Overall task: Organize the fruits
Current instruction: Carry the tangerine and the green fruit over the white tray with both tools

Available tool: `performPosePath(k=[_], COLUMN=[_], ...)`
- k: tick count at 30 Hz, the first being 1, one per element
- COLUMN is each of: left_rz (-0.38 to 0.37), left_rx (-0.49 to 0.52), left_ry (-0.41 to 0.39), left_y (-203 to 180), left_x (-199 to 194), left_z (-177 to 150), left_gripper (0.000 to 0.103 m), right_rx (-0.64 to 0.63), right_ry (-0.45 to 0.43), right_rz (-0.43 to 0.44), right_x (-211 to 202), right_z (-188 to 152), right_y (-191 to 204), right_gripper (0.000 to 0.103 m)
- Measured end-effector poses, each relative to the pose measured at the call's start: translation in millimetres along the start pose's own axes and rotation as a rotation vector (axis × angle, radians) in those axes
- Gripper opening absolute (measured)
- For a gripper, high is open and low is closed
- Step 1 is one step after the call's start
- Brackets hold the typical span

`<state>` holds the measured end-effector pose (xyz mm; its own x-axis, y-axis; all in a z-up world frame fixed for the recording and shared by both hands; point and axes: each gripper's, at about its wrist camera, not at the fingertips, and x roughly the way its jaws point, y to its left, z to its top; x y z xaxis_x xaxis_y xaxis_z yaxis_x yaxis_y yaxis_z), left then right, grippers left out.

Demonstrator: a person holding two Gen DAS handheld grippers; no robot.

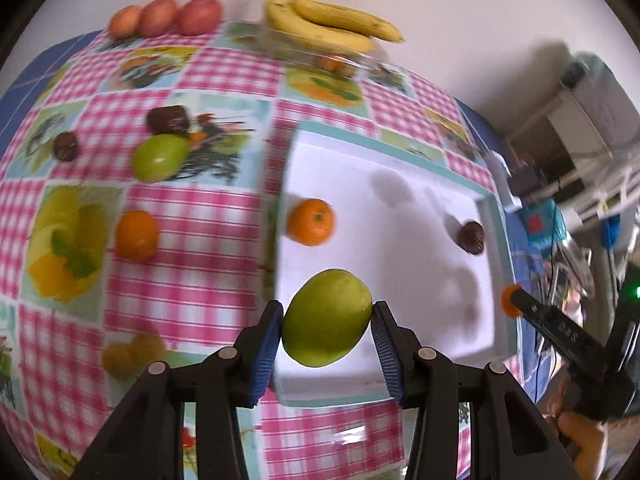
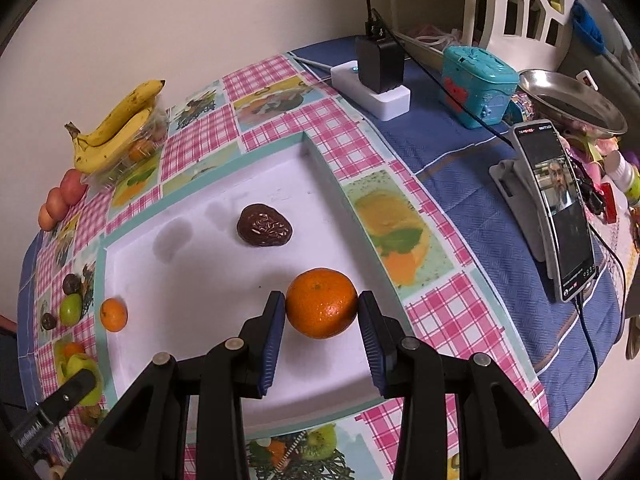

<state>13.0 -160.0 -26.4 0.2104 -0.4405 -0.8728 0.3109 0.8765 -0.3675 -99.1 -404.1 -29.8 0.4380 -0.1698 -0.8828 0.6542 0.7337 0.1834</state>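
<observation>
Left gripper (image 1: pixel 326 320) first: I have its blue pads pressed on both sides of a green fruit (image 1: pixel 326 317), held above the near edge of the white tray (image 1: pixel 400 248). My right gripper (image 2: pixel 321 308) clamps an orange (image 2: pixel 321 303) the same way, low over the tray's near right part; I cannot tell whether the orange touches the tray floor. Inside the tray I see a dark wrinkled fruit (image 2: pixel 264 225) toward the middle and a smaller orange (image 2: pixel 113 314) at the left edge. On the checked tablecloth (image 1: pixel 192 288) left of the tray lie another orange (image 1: pixel 136 235), a second green fruit (image 1: pixel 160 157) and two dark fruits (image 1: pixel 168 119). Bananas (image 1: pixel 332 20) and three red fruits (image 1: pixel 164 17) sit along the wall.
</observation>
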Motion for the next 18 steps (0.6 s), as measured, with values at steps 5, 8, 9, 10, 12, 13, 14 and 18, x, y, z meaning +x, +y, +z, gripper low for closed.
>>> performPosePath(k=[5,8,9,10,12,13,14,18], left_rz=[0.044,0.049,0.048,0.051,0.062,0.071,0.072,0.082], left_rx=[0.075,0.076,0.075,0.075,0.082,0.086,0.086,0.099], left_ry=[0.021,0.049,0.055,0.064,0.073,0.082,0.088,0.083], left_y=[-11.8,-12.1,-11.9,-11.8,-11.1,-10.5,-10.2,-11.6], left_x=[18.0,28.7,31.2,34.1,38.8,42.0,44.0,45.3], left_z=[-6.6,-8.8,-9.0,-9.7,-11.4,-12.5,-13.0,-14.0], left_gripper=[0.048,0.048,0.048,0.048,0.048,0.048,0.048,0.048], right_rx=[-0.007,-0.008,-0.01,-0.012,-0.017,-0.022,-0.027,-0.03], right_ry=[0.048,0.071,0.076,0.084,0.083,0.082,0.081,0.082], right_rz=[-0.01,-0.011,-0.012,-0.014,-0.019,-0.023,-0.026,-0.029], right_x=[17.0,24.0,25.7,28.2,29.9,29.7,29.6,30.0], right_z=[-3.6,-5.8,-6.3,-7.0,-7.8,-7.5,-7.6,-8.1], right_y=[1.7,2.5,2.9,3.4,4.2,5.0,5.7,6.0], right_gripper=[0.039,0.039,0.039,0.039,0.039,0.039,0.039,0.039])
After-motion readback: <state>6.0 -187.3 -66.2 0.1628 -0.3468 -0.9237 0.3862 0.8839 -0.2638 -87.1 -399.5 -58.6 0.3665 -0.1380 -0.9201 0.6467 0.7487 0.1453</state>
